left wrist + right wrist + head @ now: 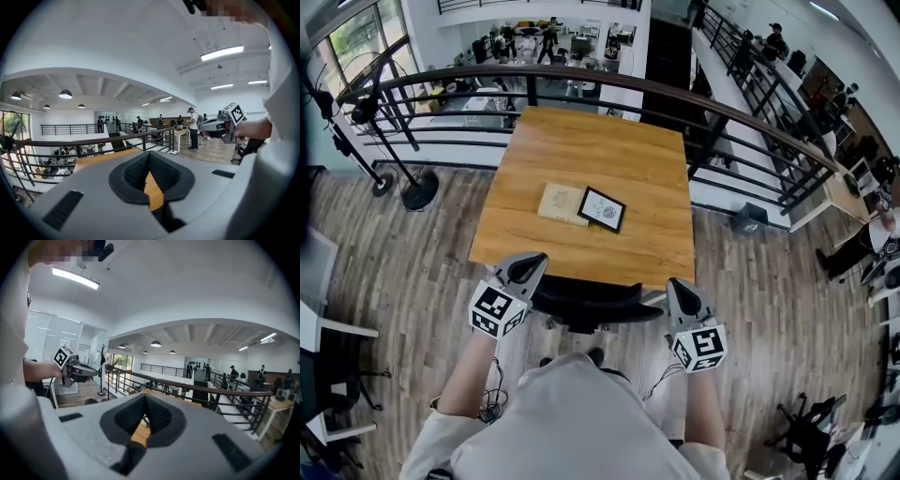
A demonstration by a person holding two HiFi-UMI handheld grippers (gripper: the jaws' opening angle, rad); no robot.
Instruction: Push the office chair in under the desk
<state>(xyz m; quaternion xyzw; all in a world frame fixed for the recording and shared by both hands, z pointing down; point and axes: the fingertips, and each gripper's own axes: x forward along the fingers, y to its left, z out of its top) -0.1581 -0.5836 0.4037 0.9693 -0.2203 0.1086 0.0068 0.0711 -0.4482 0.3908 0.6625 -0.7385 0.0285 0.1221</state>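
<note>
Left tool [528,267] and right tool [679,289], both pressed together and empty, flank the black chair [586,305], its backrest between them at the table's [581,159] near edge, probably for blunt, even pushing.

The square honey-brown wooden desk [581,150] has a smooth, faintly satin top with fine grain. The black office chair [586,305] looks matt (plastic or fabric, unclear). The grey-brown floor planks [422,272] look wood-grained; the dark railing [750,127] is smooth metal.
</note>
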